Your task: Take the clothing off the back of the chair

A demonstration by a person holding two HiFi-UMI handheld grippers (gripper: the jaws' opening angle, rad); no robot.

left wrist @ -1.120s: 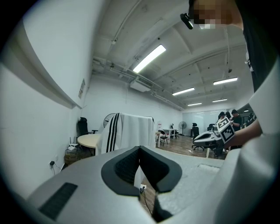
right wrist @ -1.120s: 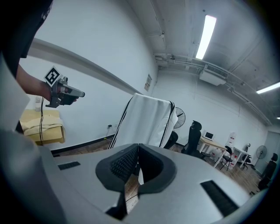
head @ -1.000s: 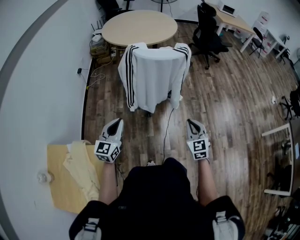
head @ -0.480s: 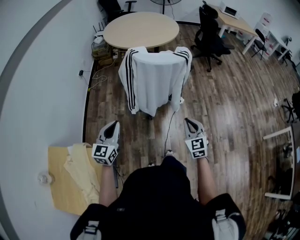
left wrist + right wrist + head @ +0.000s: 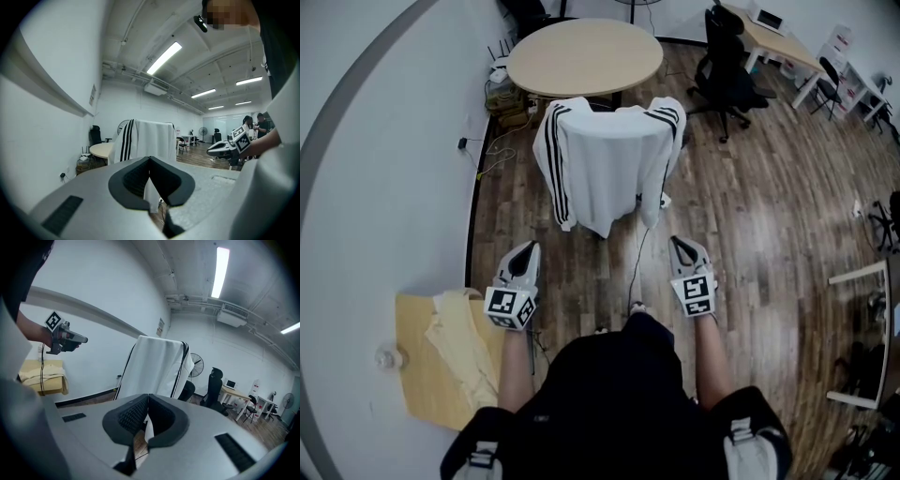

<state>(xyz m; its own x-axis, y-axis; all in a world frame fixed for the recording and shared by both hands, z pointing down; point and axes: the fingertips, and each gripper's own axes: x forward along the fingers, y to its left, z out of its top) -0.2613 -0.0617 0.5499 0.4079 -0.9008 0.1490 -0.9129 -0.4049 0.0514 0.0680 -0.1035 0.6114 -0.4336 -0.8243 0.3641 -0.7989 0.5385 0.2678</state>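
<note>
A white jacket (image 5: 607,159) with black sleeve stripes hangs over the back of a chair in the middle of the head view; the chair itself is hidden under it. It also fills the centre of the left gripper view as the jacket (image 5: 145,140) and of the right gripper view as the jacket (image 5: 157,366). My left gripper (image 5: 528,251) and right gripper (image 5: 680,246) are both shut and hold nothing. They point at the jacket from a short way in front of it, one on each side, and touch nothing.
A round wooden table (image 5: 584,58) stands behind the chair. A black office chair (image 5: 729,70) and a desk (image 5: 783,42) are at the back right. A low wooden table (image 5: 422,375) with a cream cloth (image 5: 459,328) sits at my left by the white wall. A cable (image 5: 634,258) trails on the floor.
Both grippers have moved a little forward toward the jacket, which now sits slightly higher in the head view. Both stayed shut.
</note>
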